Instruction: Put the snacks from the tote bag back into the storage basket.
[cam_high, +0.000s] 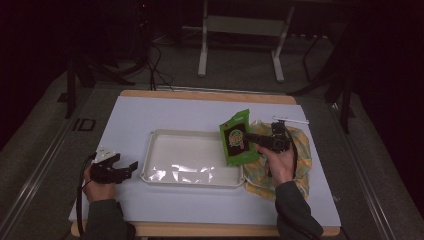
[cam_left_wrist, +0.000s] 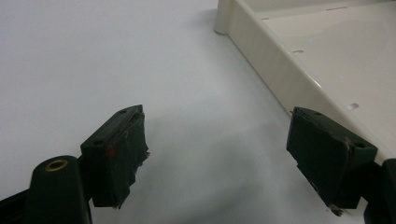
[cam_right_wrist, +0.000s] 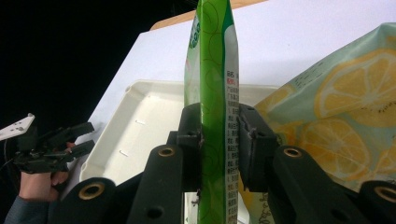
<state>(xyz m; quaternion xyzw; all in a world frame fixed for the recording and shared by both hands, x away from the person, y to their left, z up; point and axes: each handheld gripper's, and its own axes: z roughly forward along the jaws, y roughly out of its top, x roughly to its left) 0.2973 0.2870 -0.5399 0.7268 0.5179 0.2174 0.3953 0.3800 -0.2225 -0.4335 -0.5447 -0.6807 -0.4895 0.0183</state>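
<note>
Green snack pouch (cam_right_wrist: 212, 70) is clamped upright in right gripper (cam_right_wrist: 219, 135) jaws over tray (cam_high: 165, 137) edge, likely transfer step; left gripper (cam_left_wrist: 217, 149) jaws rest apart; next move calls for lowering into tray.

Snack bag (cam_high: 238, 138) was bright green with a black panel and yellow-pink graphic; side seam in the right gripper view showed lighter green circles and small dark print on white. Cloth bag (cam_high: 300, 150) was pale mint with yellow lemon slices. Tray (cam_high: 190, 141) was cream. Table cover (cam_high: 165, 112) was white, with a tan wood edge (cam_high: 200, 94). Both grippers' jaws were black; left gripper (cam_high: 131, 167) had a white top plate.
</note>
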